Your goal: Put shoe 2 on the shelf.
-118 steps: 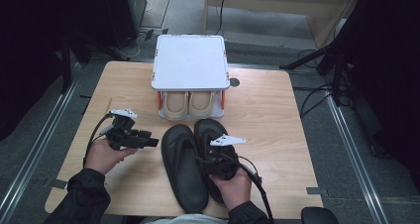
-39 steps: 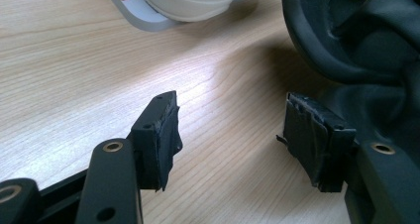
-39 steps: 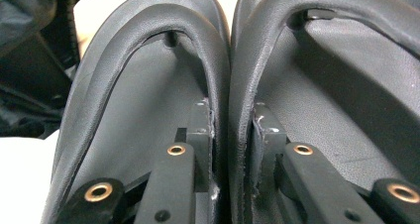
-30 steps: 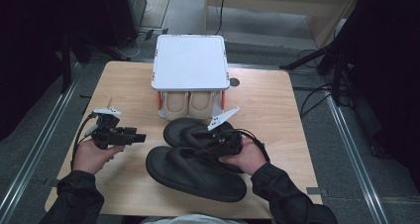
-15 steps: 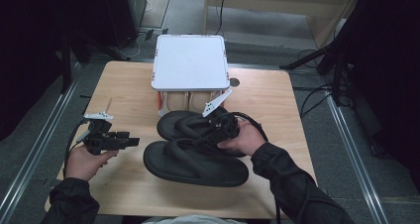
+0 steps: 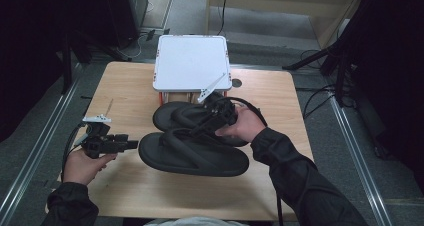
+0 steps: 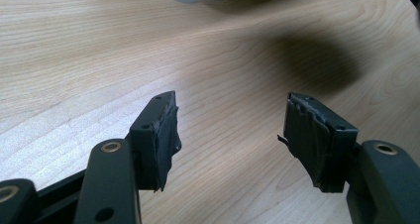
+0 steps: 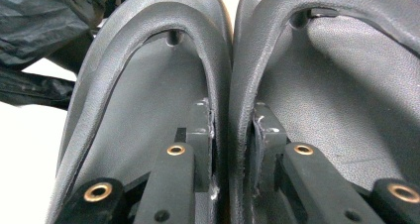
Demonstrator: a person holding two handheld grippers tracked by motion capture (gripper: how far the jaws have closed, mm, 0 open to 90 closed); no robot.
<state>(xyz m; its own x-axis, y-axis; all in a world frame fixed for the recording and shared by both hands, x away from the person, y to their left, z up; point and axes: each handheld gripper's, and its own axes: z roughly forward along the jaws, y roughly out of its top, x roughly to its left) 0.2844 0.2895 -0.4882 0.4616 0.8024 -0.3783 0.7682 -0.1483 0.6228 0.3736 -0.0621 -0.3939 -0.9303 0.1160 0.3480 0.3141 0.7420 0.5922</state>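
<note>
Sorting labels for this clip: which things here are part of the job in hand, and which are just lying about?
In the job:
- right gripper, shut on the inner straps of both sandals
- near sandal
- far sandal

Lying about:
- left gripper, open over bare table
- white box, with a pale pair under it

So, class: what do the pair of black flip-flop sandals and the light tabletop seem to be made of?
Black flip-flop sandals: probably moulded rubber or foam, matt, with a fine leather-like pebbled grain on the straps in the right gripper view. Light tabletop: wood or wood-look laminate, smooth, with pale streaked grain lines.
</note>
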